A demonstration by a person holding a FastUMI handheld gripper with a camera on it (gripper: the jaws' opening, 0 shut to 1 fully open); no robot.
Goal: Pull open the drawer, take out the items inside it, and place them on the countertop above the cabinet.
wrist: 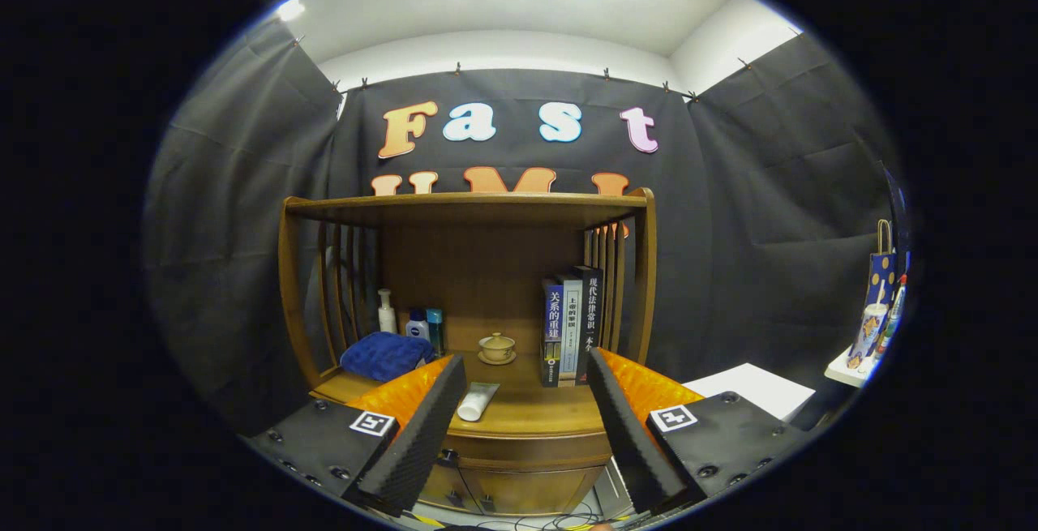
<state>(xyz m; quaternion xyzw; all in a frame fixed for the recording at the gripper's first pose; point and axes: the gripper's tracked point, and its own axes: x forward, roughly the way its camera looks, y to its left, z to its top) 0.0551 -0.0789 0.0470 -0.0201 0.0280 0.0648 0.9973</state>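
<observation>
- We face the wooden cabinet [474,271], its drawer [527,443] closed just below the countertop [527,409]; it should slide stiffly.
- Our gripper [527,409] hangs wide open, holding nothing.
- The books [570,324] stand beyond the fingers.
- A light, slippery tube [478,400] lies between them.
- We cannot make out a drawer handle.

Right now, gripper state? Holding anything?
Gripper: open, holding nothing; fingers spread, in front of the cabinet, with the white tube on the countertop seen between them.
</observation>
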